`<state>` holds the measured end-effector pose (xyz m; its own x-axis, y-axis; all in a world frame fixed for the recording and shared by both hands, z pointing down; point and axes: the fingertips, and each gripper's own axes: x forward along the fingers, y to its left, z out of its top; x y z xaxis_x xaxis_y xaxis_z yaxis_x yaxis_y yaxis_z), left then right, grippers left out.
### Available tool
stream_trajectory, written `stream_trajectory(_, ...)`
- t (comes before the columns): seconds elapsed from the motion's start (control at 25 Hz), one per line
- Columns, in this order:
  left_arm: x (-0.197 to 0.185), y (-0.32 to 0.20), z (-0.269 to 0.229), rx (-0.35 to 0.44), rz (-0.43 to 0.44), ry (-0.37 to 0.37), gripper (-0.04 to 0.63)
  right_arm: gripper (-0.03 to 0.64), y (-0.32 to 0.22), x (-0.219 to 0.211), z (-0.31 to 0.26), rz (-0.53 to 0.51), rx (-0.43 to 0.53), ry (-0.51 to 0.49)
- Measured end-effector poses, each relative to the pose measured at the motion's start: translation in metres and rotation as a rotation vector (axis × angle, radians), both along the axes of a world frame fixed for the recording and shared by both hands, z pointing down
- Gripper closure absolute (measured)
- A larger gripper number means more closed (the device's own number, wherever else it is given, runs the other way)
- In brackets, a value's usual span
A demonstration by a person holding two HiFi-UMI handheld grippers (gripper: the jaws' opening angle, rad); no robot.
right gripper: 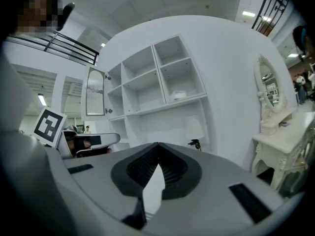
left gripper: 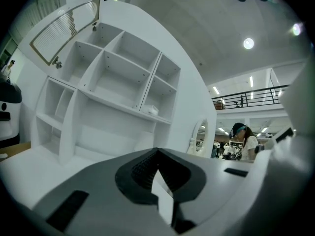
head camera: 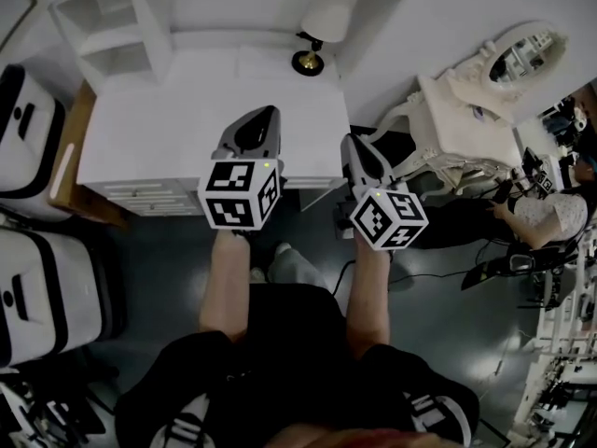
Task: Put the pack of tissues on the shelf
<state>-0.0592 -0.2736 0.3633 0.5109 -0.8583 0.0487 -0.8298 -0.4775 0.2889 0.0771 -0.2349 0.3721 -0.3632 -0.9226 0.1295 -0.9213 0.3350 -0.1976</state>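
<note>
A small white pack (left gripper: 151, 110) that looks like the tissues lies in the lower right compartment of the white shelf unit (left gripper: 123, 73). The right gripper view shows the pack (right gripper: 179, 95) there too. My left gripper (head camera: 262, 115) hovers over the front edge of the white desk (head camera: 159, 129), its jaws shut with nothing between them. Beside it, my right gripper (head camera: 358, 146) is also shut and empty, just off the desk's right front corner. Both point toward the shelf from some distance. The closed tip of the left gripper (left gripper: 157, 150) and that of the right gripper (right gripper: 158, 145) show no object.
A small lamp (head camera: 317, 35) stands at the desk's back right. A white vanity table with an oval mirror (head camera: 476, 101) stands to the right. Black-and-white cases (head camera: 28, 129) sit on the left floor. A seated person (head camera: 550, 213) is at the far right.
</note>
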Motion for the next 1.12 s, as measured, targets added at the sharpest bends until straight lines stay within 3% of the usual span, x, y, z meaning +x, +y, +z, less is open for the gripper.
stream_trajectory(0.64,-0.013,-0.058,-0.001,0.018,-0.026,-0.017,0.584,0.598,-0.073,-0.034,0.004,-0.095,0.009,0.006)
stream_trajectory(1.12,0.038,-0.148,-0.003,0.004,0.017,-0.059,0.584,0.598,-0.167,0.016,0.002,-0.035,0.011,-0.079)
